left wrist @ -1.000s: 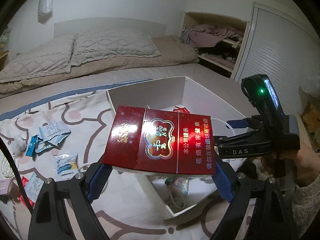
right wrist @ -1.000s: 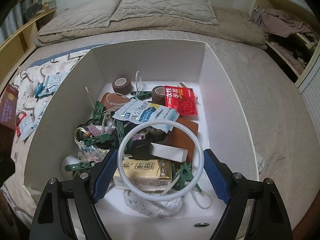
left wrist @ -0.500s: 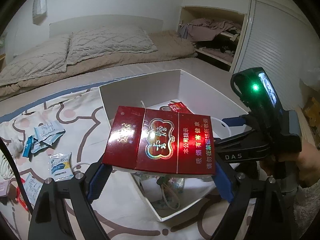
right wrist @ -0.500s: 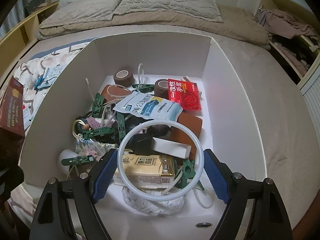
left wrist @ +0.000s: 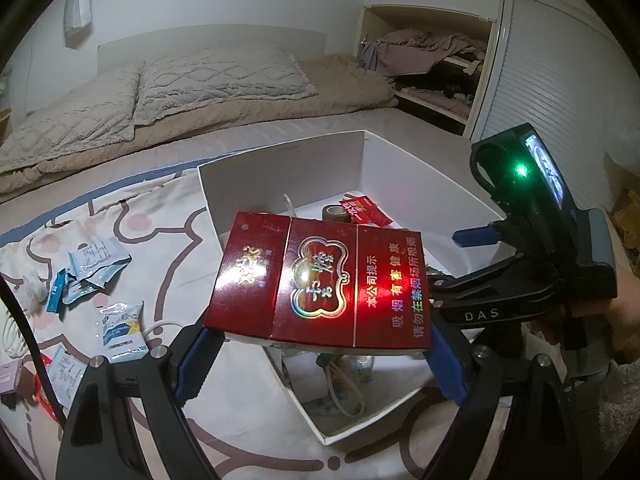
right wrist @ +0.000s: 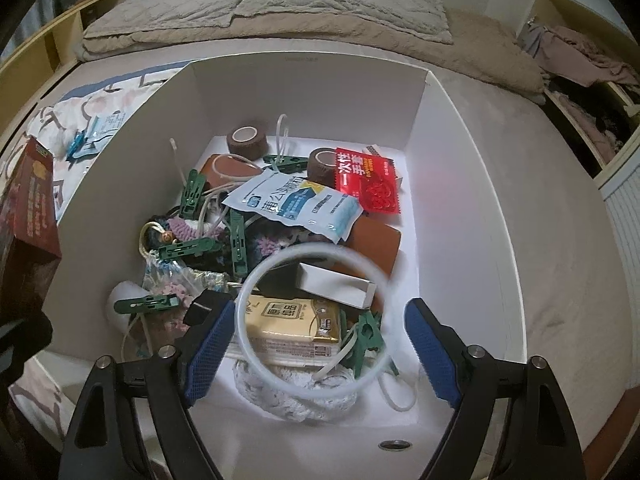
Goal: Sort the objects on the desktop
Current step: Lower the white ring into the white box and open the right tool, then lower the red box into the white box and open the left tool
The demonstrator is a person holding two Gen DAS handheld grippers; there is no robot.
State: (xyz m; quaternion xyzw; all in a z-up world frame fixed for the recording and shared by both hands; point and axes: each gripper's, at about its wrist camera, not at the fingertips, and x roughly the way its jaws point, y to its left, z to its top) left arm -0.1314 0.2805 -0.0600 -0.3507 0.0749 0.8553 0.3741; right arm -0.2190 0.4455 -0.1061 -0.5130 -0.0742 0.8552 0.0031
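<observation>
Sorting partly done. Left to right: sachets (left wrist: 98,260) and packets (left wrist: 120,326) lie loose on your patterned sheet (left wrist: 168,216), unsorted. Your left gripper (left wrist: 320,354) pinches red carton (left wrist: 320,280) above white box (right wrist: 304,96) rim, not dropped. Your right gripper (right wrist: 320,344) jaws opening, white ring (right wrist: 310,320) between pads, over box pile.

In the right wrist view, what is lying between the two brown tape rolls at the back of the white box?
A green clothespin and white cable ties lie between the rolls, in the right wrist view.
</observation>
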